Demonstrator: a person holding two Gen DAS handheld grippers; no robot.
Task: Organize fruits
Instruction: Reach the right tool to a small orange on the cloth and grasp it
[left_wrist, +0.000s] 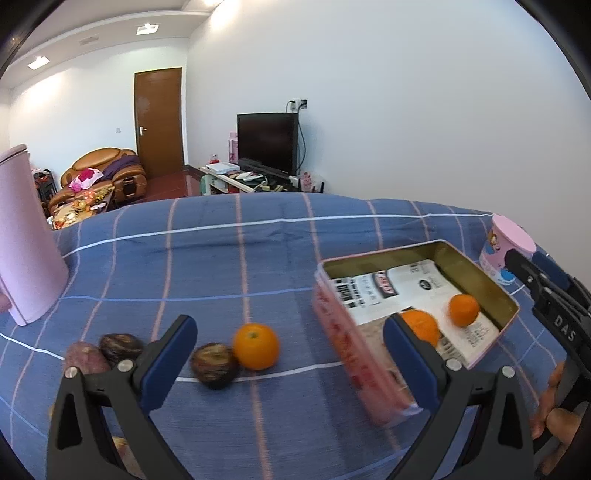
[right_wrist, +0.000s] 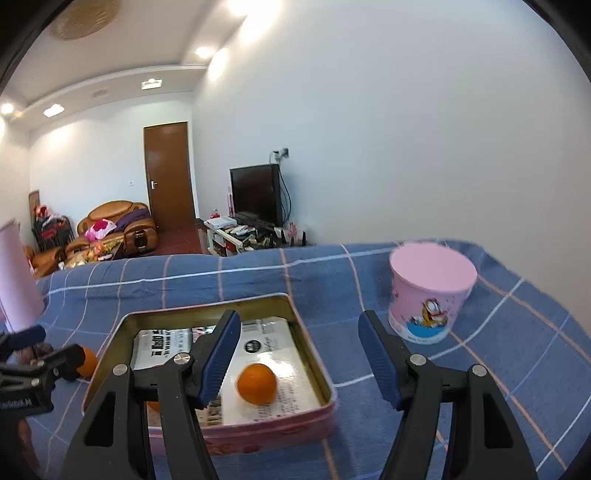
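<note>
My left gripper (left_wrist: 290, 325) is open above the blue checked cloth, and nothing is between its fingers. Just below its gap lie an orange (left_wrist: 256, 346) and a dark passion fruit (left_wrist: 213, 365). Two more passion fruits (left_wrist: 110, 350) lie by the left finger. At the right, a pink tin (left_wrist: 476, 273) lined with printed paper holds two oranges (left_wrist: 463, 309). My right gripper (right_wrist: 299, 321) is open and empty over the tin's (right_wrist: 207, 308) far right corner. One orange (right_wrist: 256, 383) shows inside, and another is partly hidden behind the left finger. The right gripper (left_wrist: 532, 260) also shows past the tin.
A pink cartoon cup (right_wrist: 430, 291) stands to the right of the tin, near the cloth's far edge. A tall pink jug (left_wrist: 26, 236) stands at the far left. My left gripper (right_wrist: 48, 345) and the loose orange (right_wrist: 86, 363) show left of the tin.
</note>
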